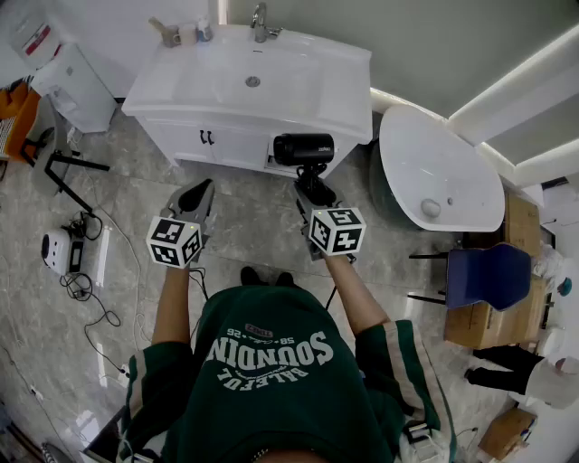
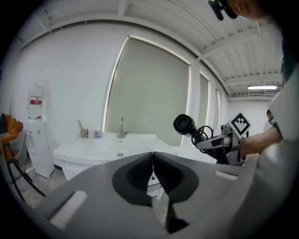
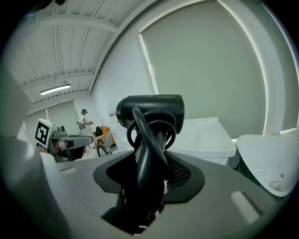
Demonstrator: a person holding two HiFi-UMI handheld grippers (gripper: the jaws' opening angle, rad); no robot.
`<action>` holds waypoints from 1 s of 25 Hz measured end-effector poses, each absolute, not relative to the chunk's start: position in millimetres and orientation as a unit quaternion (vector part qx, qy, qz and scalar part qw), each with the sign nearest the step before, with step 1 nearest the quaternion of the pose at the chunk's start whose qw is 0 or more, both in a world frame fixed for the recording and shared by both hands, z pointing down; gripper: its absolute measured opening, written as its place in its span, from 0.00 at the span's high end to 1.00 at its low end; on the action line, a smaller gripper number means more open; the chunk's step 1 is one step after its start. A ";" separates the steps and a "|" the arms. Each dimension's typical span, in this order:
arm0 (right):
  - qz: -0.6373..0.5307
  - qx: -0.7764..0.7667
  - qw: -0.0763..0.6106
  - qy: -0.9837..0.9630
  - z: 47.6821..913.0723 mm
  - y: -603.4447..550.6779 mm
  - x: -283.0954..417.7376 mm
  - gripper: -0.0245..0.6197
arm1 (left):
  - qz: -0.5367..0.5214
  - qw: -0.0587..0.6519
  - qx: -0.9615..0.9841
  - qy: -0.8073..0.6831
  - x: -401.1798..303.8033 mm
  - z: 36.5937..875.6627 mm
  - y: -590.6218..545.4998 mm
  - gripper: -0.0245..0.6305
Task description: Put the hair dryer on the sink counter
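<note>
A black hair dryer (image 1: pixel 303 148) with its cord looped round the handle stands upright in my right gripper (image 1: pixel 312 187), which is shut on the handle and cord. It hangs in the air just before the front right corner of the white sink counter (image 1: pixel 336 90). In the right gripper view the hair dryer (image 3: pixel 150 111) rises from between the jaws of the right gripper (image 3: pixel 148 175), with the counter (image 3: pixel 205 135) behind it. My left gripper (image 1: pixel 197 199) is level with it to the left, shut and empty. The left gripper view shows the left gripper (image 2: pixel 153 161), the counter (image 2: pixel 93 149) and the hair dryer (image 2: pixel 184 124).
A faucet (image 1: pixel 261 22) and cups (image 1: pixel 181 34) stand at the counter's back edge. A white oval tub (image 1: pixel 436 172) lies to the right, with a blue chair (image 1: pixel 488 276) beyond it. A water dispenser (image 1: pixel 77 86) and floor cables (image 1: pixel 80 276) are on the left.
</note>
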State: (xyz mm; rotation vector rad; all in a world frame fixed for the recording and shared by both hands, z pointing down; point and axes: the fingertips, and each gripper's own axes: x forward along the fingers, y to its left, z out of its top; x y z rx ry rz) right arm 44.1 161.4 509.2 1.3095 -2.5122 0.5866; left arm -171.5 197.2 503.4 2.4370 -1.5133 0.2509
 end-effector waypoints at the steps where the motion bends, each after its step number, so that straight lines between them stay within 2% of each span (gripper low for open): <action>1: 0.201 0.449 0.120 -0.862 508.3 162.3 43.6 0.68 | 0.086 0.131 0.840 -0.520 -171.9 503.4 197.5 0.88; 25: 0.218 0.454 0.119 -0.856 517.3 168.9 21.1 0.67 | 0.077 0.132 0.847 -0.509 -191.5 507.3 194.0 0.88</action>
